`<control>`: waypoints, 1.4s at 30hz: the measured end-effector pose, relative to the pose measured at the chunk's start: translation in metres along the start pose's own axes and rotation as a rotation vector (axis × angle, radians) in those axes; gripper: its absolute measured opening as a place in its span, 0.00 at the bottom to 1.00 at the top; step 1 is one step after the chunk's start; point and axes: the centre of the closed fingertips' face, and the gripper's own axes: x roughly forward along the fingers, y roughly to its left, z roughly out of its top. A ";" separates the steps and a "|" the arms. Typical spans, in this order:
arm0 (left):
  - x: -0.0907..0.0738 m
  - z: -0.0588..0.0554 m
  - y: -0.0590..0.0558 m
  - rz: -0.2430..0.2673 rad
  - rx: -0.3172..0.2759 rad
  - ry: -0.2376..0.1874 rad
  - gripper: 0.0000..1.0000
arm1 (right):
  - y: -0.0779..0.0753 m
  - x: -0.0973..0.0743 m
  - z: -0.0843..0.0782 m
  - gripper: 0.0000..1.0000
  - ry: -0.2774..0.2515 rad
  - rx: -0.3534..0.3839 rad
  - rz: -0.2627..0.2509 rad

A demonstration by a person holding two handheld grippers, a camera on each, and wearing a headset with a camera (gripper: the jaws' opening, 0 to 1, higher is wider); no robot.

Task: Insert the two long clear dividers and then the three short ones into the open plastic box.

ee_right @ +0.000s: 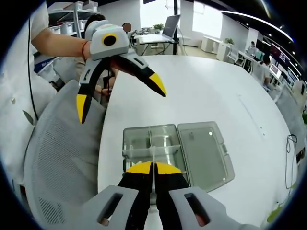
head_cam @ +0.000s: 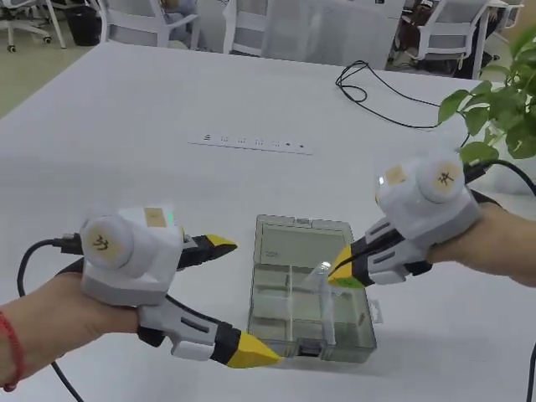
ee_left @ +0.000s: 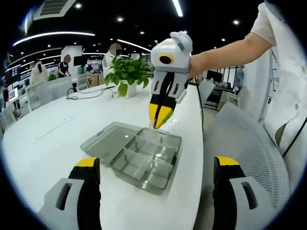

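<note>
Nearest, low and left in the head view: left gripper (head_cam: 239, 297), released, yellow-tipped jaws spread wide and touching nothing. One tip sits just off the near left corner of the box (head_cam: 335, 350), the other out to the left of the lid (head_cam: 301, 243). Just beyond, close to the near edge of the tabletop (head_cam: 151, 126): clear plastic box, open, lid laid flat on the far side of the base. Inside, already crossed by clear partitions into compartments. Over the right half of the base: right gripper (head_cam: 342, 275), clenched, tips pinching the top edge of a clear divider (head_cam: 327, 306) standing upright in the base and running toward the near wall; cannot tell whether fully seated. In the right gripper view, box just inside the curved tabletop edge, grey mesh chair (ee_right: 62, 158) past that edge. Left of the box and beyond the lid: bare white surface, wide room on both sides. Farther out, well apart from the lid: thin pale strip (head_cam: 251, 142) with small marks, too small to identify. Farther still: black cable (head_cam: 368, 84) looped near the far edge, leafy plant (head_cam: 494, 109) at the right edge, office chairs (head_cam: 452, 33) past the far side.
</note>
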 end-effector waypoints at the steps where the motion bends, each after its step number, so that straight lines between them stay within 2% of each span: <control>1: 0.000 0.000 0.001 0.001 -0.004 -0.002 1.00 | 0.000 0.000 0.000 0.03 0.001 0.002 0.003; 12: -0.001 0.000 0.002 0.008 -0.016 -0.014 1.00 | -0.003 0.006 -0.002 0.03 0.006 0.000 0.007; 26: 0.000 -0.002 0.001 0.006 -0.028 -0.016 1.00 | 0.001 0.016 -0.001 0.03 0.034 -0.117 0.017; 32: 0.000 -0.004 0.001 0.005 -0.025 -0.007 1.00 | 0.001 0.017 0.000 0.03 0.027 -0.101 0.020; 42: 0.001 -0.004 0.001 0.009 -0.031 -0.012 1.00 | 0.003 0.018 -0.001 0.03 0.037 -0.134 0.021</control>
